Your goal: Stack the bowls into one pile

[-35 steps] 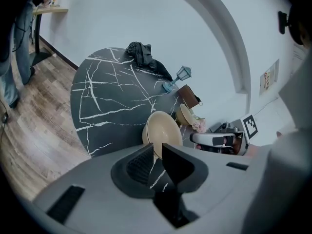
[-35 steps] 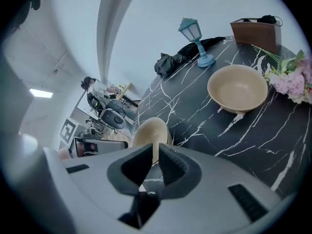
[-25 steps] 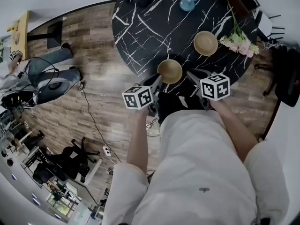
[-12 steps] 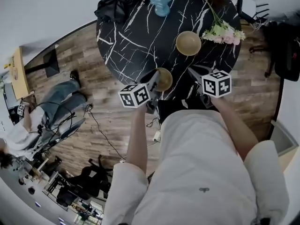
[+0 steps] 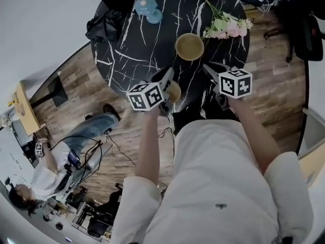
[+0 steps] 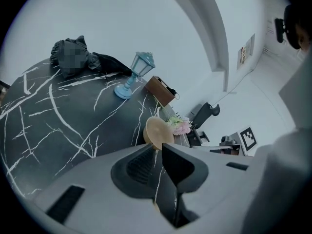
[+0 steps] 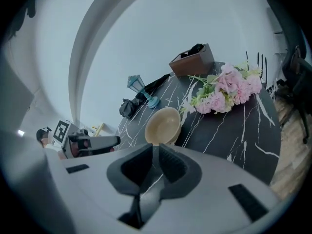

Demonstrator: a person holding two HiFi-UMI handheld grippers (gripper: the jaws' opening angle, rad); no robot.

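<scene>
Across the round black marble table [image 5: 132, 60] run white veins. Left gripper [image 5: 168, 75], whose cube carries square black-and-white markers, has its jaws nipped on the rim of the near bowl [image 5: 174, 92] at the table's near edge. Right gripper [image 5: 207, 67] has its jaws almost together on nothing. Far bowl [image 5: 189, 47] sits beside pink flowers [image 5: 226, 27].
</scene>
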